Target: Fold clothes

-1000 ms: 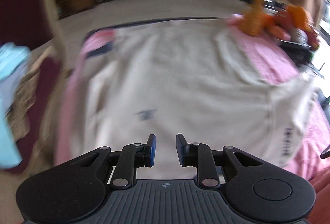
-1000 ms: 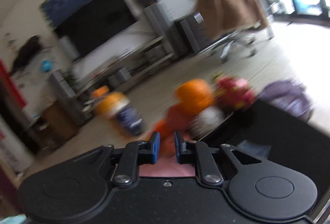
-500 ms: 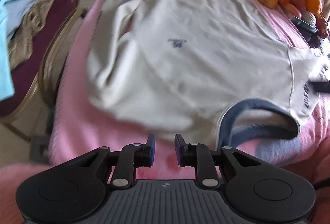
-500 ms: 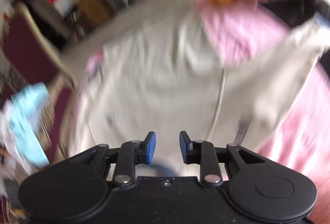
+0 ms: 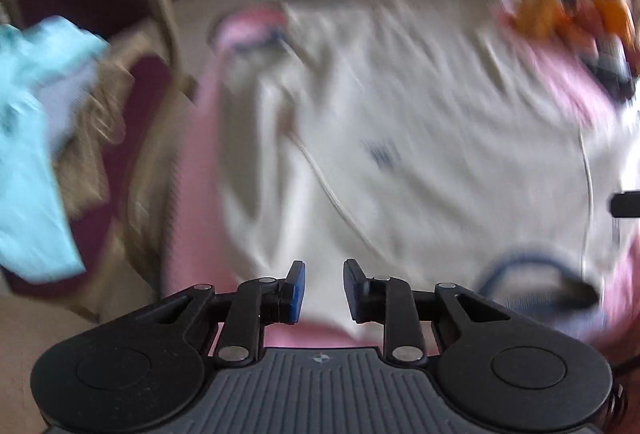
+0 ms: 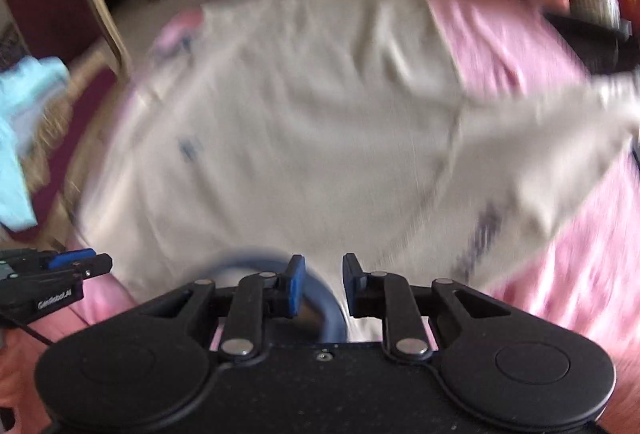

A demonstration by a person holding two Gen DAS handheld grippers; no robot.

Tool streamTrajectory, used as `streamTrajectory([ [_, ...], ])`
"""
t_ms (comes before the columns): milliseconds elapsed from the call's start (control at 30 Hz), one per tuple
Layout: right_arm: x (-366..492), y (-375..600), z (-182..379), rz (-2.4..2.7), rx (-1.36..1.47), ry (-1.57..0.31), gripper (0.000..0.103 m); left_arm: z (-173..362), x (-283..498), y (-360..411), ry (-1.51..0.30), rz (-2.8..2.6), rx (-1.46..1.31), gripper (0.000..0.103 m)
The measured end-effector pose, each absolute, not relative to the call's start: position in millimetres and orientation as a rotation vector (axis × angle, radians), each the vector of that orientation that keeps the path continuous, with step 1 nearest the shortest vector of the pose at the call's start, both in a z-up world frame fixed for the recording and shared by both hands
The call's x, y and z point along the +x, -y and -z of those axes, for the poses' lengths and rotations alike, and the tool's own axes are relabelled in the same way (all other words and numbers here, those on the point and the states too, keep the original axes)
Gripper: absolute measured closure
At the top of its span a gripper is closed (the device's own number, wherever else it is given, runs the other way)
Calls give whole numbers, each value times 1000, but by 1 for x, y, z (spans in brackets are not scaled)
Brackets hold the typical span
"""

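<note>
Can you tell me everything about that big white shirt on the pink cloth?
The cream shirt looks like soft cotton, spread out flat and a little wrinkly on the pink cloth. It has a dark blue collar at the near edge, a tiny blue logo on the chest, and one sleeve sticking out sideways with dark print near it. Neither open gripper holds it.

My left tongs (image 5: 321,290): parted, empty, over shirt edge
Shirt (image 5: 420,138): cream, spread on pink table (image 5: 192,194)
Chair (image 5: 132,138): left, holding clothes

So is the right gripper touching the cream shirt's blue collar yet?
Cannot tell. In the blurred right wrist view the open right gripper overlaps the blue collar of the cream shirt, hiding any contact.
</note>
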State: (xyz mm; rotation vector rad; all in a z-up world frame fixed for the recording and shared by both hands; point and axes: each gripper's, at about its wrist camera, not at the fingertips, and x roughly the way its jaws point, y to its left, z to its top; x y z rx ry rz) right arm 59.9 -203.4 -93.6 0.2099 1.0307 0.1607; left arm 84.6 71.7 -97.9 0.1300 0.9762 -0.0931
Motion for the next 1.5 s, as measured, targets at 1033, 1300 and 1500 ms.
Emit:
streamTrajectory([
  [1033, 248, 164, 115, -207, 281, -827, 73, 173, 426, -133, -937, 13, -59, 80],
  [1300, 237, 164, 100, -189, 297, -801, 72, 133, 388, -115, -772, -91, 92, 100],
  [1500, 194, 171, 45, -186, 330, -678, 72, 26, 281, -118, -447, -184, 173, 100],
])
